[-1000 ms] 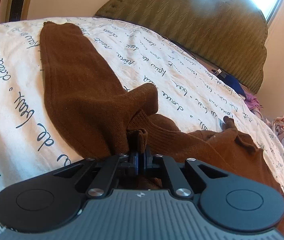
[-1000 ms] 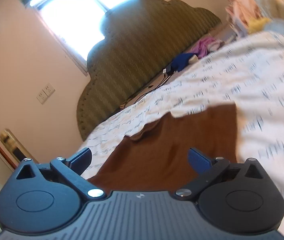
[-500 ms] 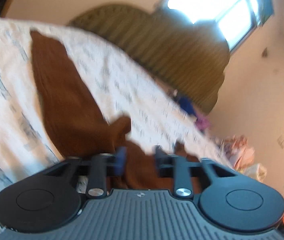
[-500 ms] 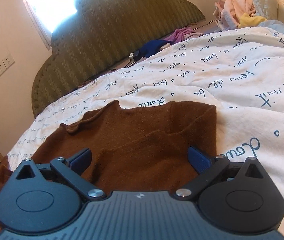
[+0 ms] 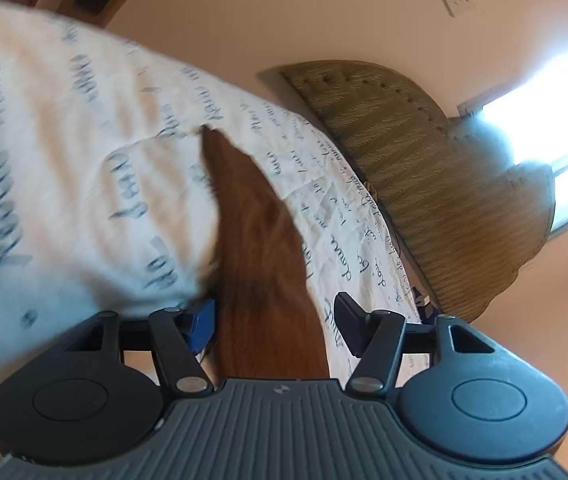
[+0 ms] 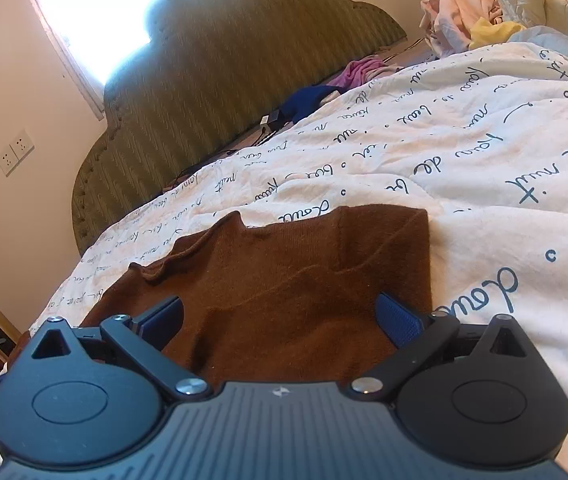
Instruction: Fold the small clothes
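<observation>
A brown knit sweater (image 6: 296,276) lies flat on the white bedspread with blue script (image 6: 484,168), its collar toward the left and one side folded over. My right gripper (image 6: 280,320) is open and empty, low over the sweater's near part, with a finger on each side of the cloth. In the left wrist view a long brown sleeve (image 5: 256,248) stretches away across the bedspread (image 5: 64,160). My left gripper (image 5: 274,320) is open and empty, with the sleeve's near end between its fingers. This view is tilted and blurred.
A green padded headboard (image 6: 220,80) stands behind the bed under a bright window. A blue cloth (image 6: 308,100) and a pink cloth (image 6: 356,70) lie by the headboard. A pile of pale laundry (image 6: 496,4) sits at the far right.
My left gripper has opened and let go of the sleeve cuff, then swung and tilted. My right gripper stayed open and moved lower and closer over the sweater.
</observation>
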### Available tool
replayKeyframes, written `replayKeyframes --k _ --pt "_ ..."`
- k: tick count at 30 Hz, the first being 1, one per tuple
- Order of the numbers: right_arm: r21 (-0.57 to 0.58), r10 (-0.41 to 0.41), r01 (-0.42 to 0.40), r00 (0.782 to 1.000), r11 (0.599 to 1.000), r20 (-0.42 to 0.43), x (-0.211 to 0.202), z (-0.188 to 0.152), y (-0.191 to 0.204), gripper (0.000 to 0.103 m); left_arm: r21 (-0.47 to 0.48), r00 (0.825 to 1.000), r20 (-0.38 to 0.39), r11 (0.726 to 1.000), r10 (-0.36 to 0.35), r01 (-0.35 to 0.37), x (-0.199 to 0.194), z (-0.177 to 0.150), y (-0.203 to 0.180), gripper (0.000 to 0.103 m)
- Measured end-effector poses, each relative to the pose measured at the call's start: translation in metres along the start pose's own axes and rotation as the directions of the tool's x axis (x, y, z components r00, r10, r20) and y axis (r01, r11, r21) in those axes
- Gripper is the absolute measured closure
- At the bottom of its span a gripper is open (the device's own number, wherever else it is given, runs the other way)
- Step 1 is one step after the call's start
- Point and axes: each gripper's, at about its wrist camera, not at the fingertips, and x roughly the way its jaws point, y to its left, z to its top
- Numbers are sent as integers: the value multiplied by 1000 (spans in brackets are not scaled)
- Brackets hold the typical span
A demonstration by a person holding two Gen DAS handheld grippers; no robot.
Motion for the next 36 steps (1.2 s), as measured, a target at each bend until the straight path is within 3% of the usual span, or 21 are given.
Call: replayKeyframes --k 2,5,10,13,15,17,19,21,23,24,25,26,27,28,31,34,35,36 --pt "1 0 0 1000 1000 0 0 0 0 0 81 998 25 995 53 -55 9 2 -13 51" --pt "6 2 -2 1000 1000 3 0 0 -1 0 167 985 52 971 163 -170 20 1 -25 100" --pt "23 13 -14 1000 1000 11 0 0 -3 0 220 968 164 950 189 -223 -6 -12 -47 101" --pt "43 25 -25 1000 999 19 -2 -1 -5 0 323 980 179 936 83 -138 -26 -35 -94 101" --pt "63 37 -38 999 997 26 -2 0 -8 0 438 988 148 898 -42 -28 -45 -78 -134 101" --pt "91 56 -59 998 994 34 -4 0 -13 0 605 990 56 793 -132 71 -54 -140 -176 101" --pt "121 76 -81 996 989 43 -5 0 -18 0 750 985 -92 640 -148 167 -52 -218 -203 101" --pt "133 87 -92 995 987 47 -6 0 -20 0 824 959 -263 492 -109 282 -45 -298 -212 101" --pt "129 88 -93 995 987 46 -7 0 -19 0 861 929 -366 361 -52 359 -42 -363 -211 98" --pt "127 88 -93 995 988 45 -7 0 -19 0 864 914 -405 318 -20 390 -39 -382 -207 81" --pt "127 89 -93 995 988 44 -7 0 -19 0 877 919 -394 292 -17 381 -41 -395 -203 75" --pt "128 91 -96 995 987 44 -7 0 -19 0 889 926 -374 263 -50 374 -45 -397 -197 58" --pt "130 93 -98 995 987 45 -7 0 -19 0 894 925 -372 241 -74 378 -53 -397 -196 24" --pt "133 96 -102 994 986 46 -7 0 -20 0 888 922 -377 247 -91 388 -62 -392 -195 6" --pt "139 103 -109 994 984 48 -8 0 -21 0 876 932 -326 321 -160 362 -93 -366 -186 1" --pt "126 85 -90 995 988 47 -7 0 -20 0 823 946 -273 467 -174 323 -107 -336 -171 0" --pt "111 73 -76 997 991 38 -7 1 -18 0 791 953 -246 532 -175 302 -112 -325 -163 1" --pt "82 49 -50 999 995 18 -6 2 -12 0 740 963 -214 616 -164 269 -113 -312 -154 1"
